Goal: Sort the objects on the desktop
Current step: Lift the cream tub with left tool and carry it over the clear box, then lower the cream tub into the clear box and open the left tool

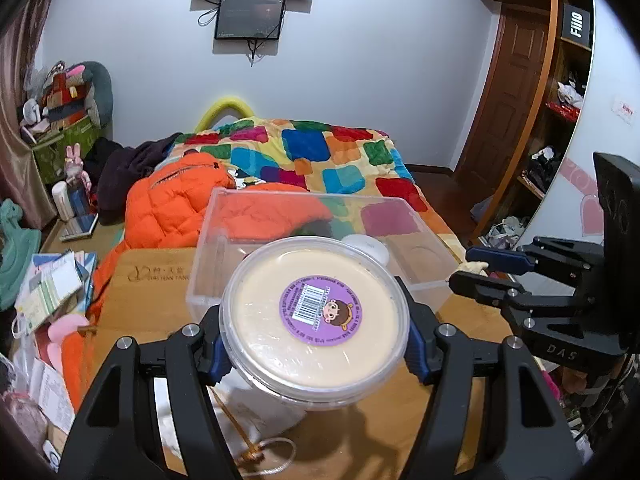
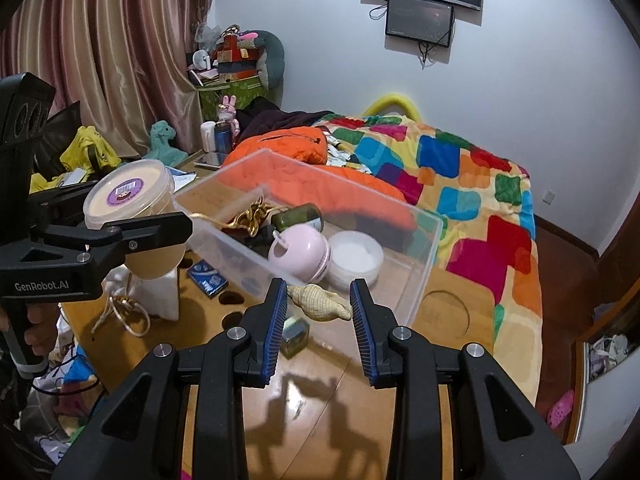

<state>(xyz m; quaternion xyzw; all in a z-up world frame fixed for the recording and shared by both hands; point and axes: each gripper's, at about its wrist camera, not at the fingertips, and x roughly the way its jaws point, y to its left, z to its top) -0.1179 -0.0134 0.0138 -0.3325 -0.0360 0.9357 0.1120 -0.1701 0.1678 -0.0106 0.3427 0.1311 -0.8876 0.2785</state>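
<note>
The round lidded tub [image 1: 316, 320] is sitting clamped between your left gripper [image 1: 316, 344] pads in the lower middle of the left wrist view, raised off the wooden tabletop [image 1: 160, 300] and hanging just short of the clear plastic bin [image 1: 320, 216] behind it. You are gripping it across the rim under the lid, with the jaws spread wide to span it. It looks full of a pale cream contents, so you are probably carrying real weight in a smooth, slightly flexible plastic wall that could slip or bow; staying under the lid lip is likely the safest hold, and keeping it level matters. In the right wrist view, your right gripper [image 2: 318, 312] is hanging open and empty at lower centre, its jaws parted on either side of the seashell [image 2: 320, 302], which is lying on the table against the bin's near wall. That shell looks light, hard, ridged and brittle at its tip, so you are better off closing gently across its thick middle. Inside the bin a pink round gadget [image 2: 300, 250], a white jar [image 2: 356, 260] and a dark bottle [image 2: 298, 216] are already lying.
</note>
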